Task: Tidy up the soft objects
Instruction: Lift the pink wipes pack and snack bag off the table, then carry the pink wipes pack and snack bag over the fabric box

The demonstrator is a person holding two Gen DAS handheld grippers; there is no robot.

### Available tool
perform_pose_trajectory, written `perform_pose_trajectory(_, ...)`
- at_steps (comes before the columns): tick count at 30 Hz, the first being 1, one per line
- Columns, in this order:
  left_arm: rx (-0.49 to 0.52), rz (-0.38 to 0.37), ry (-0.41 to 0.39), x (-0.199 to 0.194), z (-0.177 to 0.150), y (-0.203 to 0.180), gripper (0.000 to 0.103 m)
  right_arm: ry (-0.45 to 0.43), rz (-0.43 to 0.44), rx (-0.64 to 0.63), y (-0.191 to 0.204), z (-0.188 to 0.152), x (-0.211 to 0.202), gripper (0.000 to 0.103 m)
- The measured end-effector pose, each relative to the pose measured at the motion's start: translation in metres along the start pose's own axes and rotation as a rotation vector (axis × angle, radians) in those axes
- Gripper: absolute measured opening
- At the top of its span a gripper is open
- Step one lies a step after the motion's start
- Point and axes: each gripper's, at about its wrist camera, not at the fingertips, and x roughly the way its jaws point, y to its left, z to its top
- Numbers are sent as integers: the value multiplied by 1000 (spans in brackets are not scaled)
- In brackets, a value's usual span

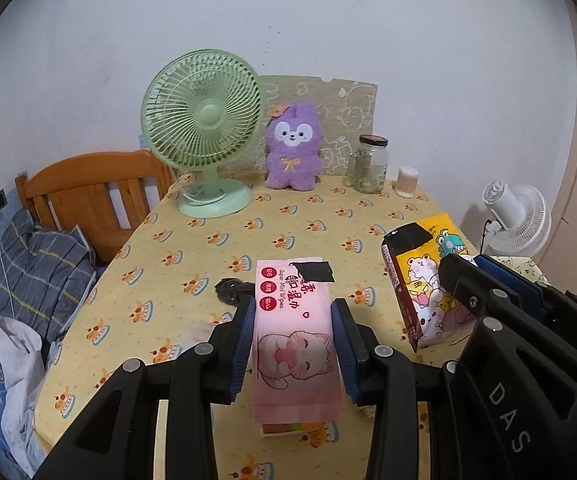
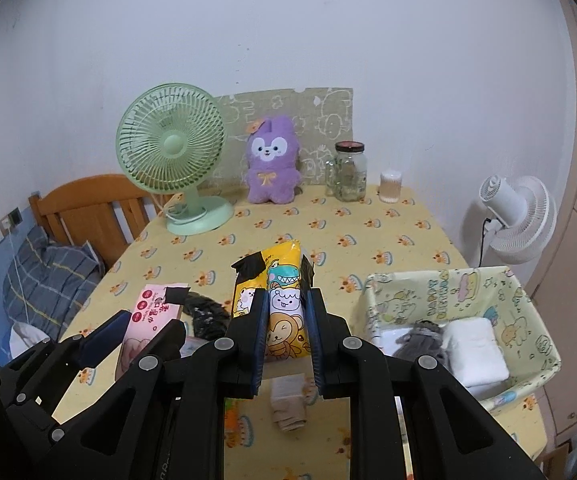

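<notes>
Between the fingers of the left hand-held gripper (image 1: 294, 344) a pink wipes pack (image 1: 294, 332) is pinched above the surface (image 1: 192, 256), and to its right the right hand-held gripper (image 2: 286, 336) pinches a yellow cartoon pack (image 2: 276, 300). Both seem mid-carry; next each wants lowering into the fabric basket (image 2: 528, 312) at the right gripper's right. A dark object (image 2: 206, 314) between the packs is hard to identify.
</notes>
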Motion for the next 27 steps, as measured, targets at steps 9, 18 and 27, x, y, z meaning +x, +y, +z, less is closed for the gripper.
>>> perform_pose_trajectory(9,16,-29,-9,3,4,-25,39,-6,-15,18,-24,2,-3,22)
perform_pose_trajectory(18,53,-75,-22,7,12,-52,39,-31,-49,39,-50,6,-7,22)
perform_pose_trajectory(27,77,-117,-33,10,15,-78,39,-46,-75,53,-76,7,-11,22)
